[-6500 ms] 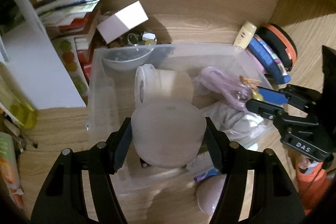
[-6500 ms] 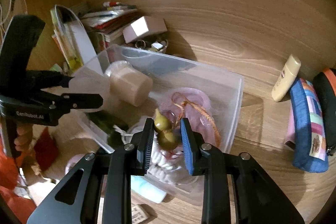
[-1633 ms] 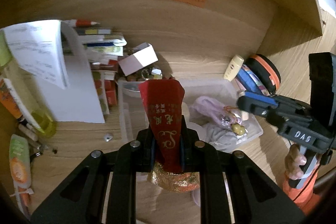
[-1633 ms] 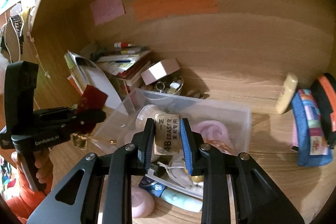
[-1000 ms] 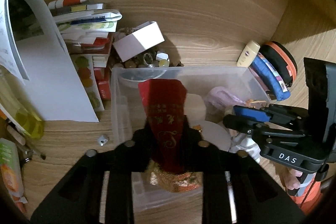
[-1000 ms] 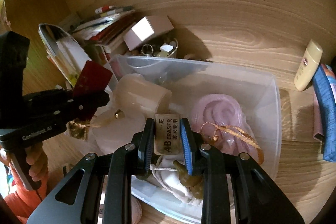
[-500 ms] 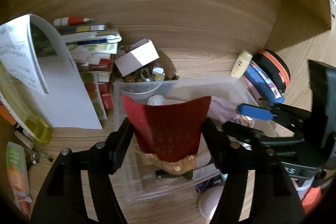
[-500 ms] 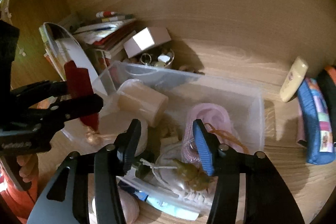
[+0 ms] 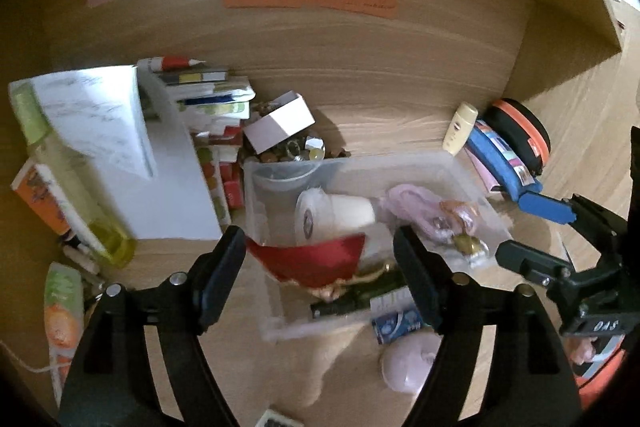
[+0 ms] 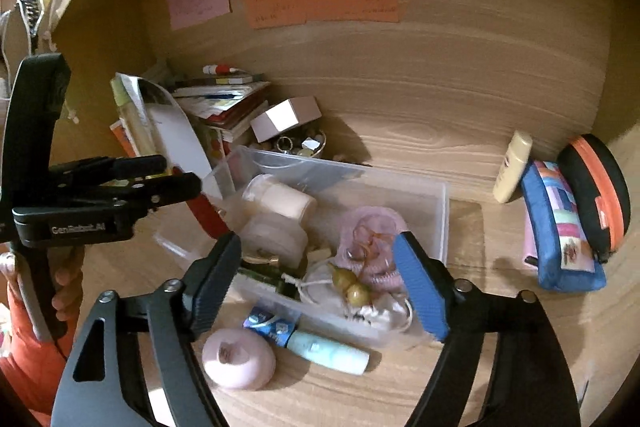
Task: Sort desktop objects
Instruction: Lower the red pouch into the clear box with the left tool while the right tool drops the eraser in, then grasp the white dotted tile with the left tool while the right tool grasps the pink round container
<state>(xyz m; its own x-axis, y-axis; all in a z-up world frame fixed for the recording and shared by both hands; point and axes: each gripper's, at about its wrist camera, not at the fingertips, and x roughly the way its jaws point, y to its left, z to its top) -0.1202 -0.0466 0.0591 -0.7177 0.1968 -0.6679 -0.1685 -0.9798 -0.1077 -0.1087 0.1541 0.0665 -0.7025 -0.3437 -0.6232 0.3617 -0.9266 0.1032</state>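
Wood-grain tabletop (image 10: 500, 367) meets a wooden back panel bearing three coloured paper notes (image 10: 324, 1): one pink, one green, one orange. One clear plastic bin (image 10: 436, 223) sits mid-table holding a red pouch (image 9: 312, 259), one cream roll (image 10: 280, 201) and a gourd charm (image 10: 352, 287). Both the left gripper (image 9: 320, 267) and right gripper (image 10: 320, 275) hover at the bin's near edge, fingers spread wide and holding nothing.

Left claw (image 9: 320, 273) and right claw (image 10: 318, 277) gape wide.

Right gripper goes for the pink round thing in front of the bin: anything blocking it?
Nothing visible does. The pink round object lies uncovered on the desk, below the right gripper, jaws wide open. The blue-capped tube lies close on its right, along the clear bin.
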